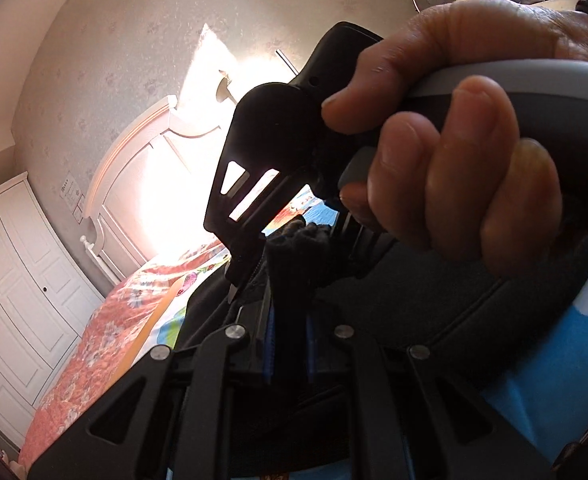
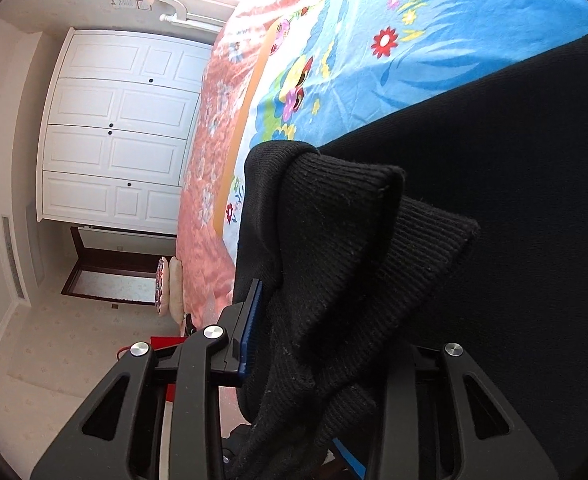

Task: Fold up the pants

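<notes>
The black pants (image 2: 513, 184) lie on a bed with a bright blue flowered sheet (image 2: 433, 32). My right gripper (image 2: 305, 320) is shut on the pants' ribbed knit cuffs (image 2: 353, 232), which bunch up between its blue pads. My left gripper (image 1: 288, 328) is shut on a fold of the same black cloth (image 1: 294, 256), held above the bed. In the left wrist view the person's hand (image 1: 453, 152) grips the right tool's black handle (image 1: 278, 148) right in front of my left gripper. The pants spread dark below it (image 1: 413, 300).
A pink flowered bedspread (image 2: 206, 200) hangs over the bed's side. A white headboard (image 1: 134, 184) and a white wardrobe (image 2: 118, 128) stand by the wall. A dark doorway (image 2: 110, 268) and pale floor (image 2: 54, 360) lie beyond the bed.
</notes>
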Action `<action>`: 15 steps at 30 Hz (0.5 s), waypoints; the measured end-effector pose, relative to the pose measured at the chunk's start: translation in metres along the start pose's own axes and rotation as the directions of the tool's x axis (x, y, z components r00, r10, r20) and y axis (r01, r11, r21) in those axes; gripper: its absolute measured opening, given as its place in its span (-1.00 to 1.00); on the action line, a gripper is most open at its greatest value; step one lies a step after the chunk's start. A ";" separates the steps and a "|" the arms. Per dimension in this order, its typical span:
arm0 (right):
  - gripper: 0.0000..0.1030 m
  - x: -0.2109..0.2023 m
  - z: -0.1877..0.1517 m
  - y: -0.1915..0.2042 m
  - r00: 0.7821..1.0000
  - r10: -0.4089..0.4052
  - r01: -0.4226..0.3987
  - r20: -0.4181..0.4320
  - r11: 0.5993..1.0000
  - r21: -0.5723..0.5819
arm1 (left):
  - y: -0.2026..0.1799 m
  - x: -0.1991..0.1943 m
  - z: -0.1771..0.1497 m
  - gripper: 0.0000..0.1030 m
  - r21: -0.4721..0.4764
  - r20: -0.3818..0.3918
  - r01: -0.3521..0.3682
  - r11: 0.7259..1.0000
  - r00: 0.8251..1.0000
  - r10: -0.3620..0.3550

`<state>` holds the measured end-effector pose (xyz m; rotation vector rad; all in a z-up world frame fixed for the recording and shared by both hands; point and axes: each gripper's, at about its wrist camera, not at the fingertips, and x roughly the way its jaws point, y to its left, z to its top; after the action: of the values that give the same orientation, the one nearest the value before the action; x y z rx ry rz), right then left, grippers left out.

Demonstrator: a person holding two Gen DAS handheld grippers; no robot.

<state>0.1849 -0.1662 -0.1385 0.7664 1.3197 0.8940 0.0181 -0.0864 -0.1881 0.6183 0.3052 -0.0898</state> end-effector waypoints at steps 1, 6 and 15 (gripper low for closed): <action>-0.35 -0.011 0.000 -0.005 1.000 -0.010 0.010 0.019 1.000 0.004 | 0.000 0.000 0.004 -0.66 -0.032 0.012 0.032 0.999 0.999 -0.032; -0.35 -0.025 0.003 -0.029 0.999 -0.017 0.014 0.042 0.997 0.073 | 0.041 -0.020 -0.018 0.29 -0.281 0.008 0.081 0.956 0.997 -0.083; -0.35 -0.011 0.002 -0.024 1.000 -0.013 0.011 0.015 0.996 0.092 | 0.122 -0.022 -0.115 0.22 -0.457 -0.245 -0.057 0.888 0.967 -0.064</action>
<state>0.1896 -0.1871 -0.1542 0.8345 1.3575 0.8205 -0.0113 0.0793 -0.2018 0.1507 0.5580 0.0611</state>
